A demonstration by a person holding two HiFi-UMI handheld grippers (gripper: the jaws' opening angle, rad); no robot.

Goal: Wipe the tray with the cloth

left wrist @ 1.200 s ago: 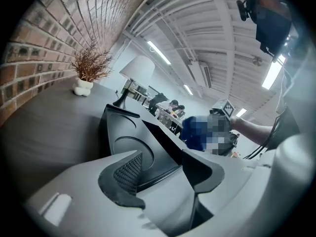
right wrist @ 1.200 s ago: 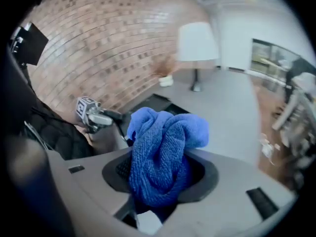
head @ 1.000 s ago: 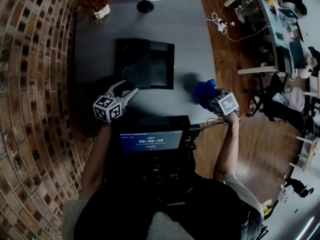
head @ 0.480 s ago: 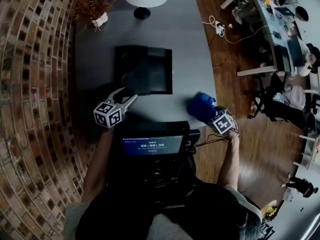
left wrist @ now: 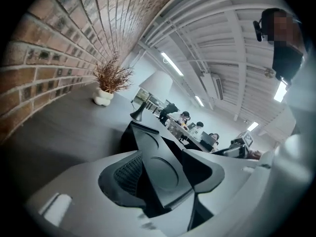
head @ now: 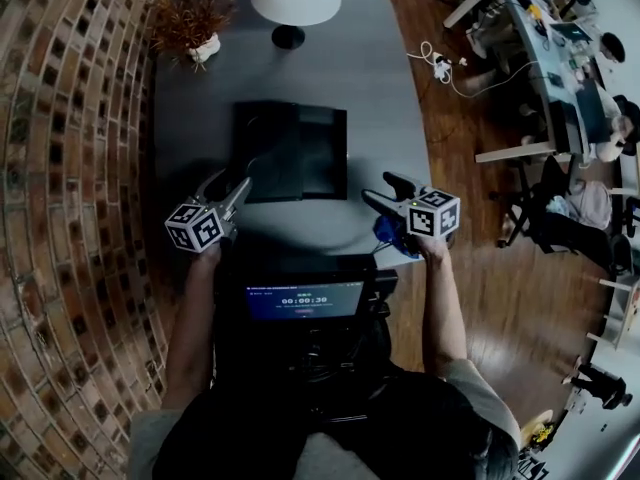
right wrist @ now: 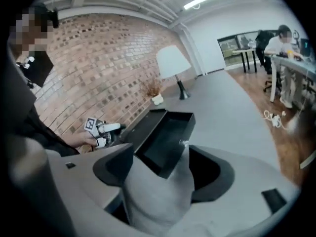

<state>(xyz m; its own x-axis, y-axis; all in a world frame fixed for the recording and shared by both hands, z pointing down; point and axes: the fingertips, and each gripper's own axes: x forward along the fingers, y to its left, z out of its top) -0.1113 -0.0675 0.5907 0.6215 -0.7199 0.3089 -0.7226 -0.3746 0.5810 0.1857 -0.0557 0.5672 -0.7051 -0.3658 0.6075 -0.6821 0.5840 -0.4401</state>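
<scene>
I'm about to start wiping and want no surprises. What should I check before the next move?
1. Cloth held by right gripper: not ok. Its jaws stand apart, having just closed a little, with nothing between them; the cloth lies below it at the table edge.
2. Tray flat on the table: ok.
3. Tray free of loose objects: ok, as far as visible.
4. Tray steadied by left gripper: cannot tell; a tray corner sits between its jaws.
</scene>
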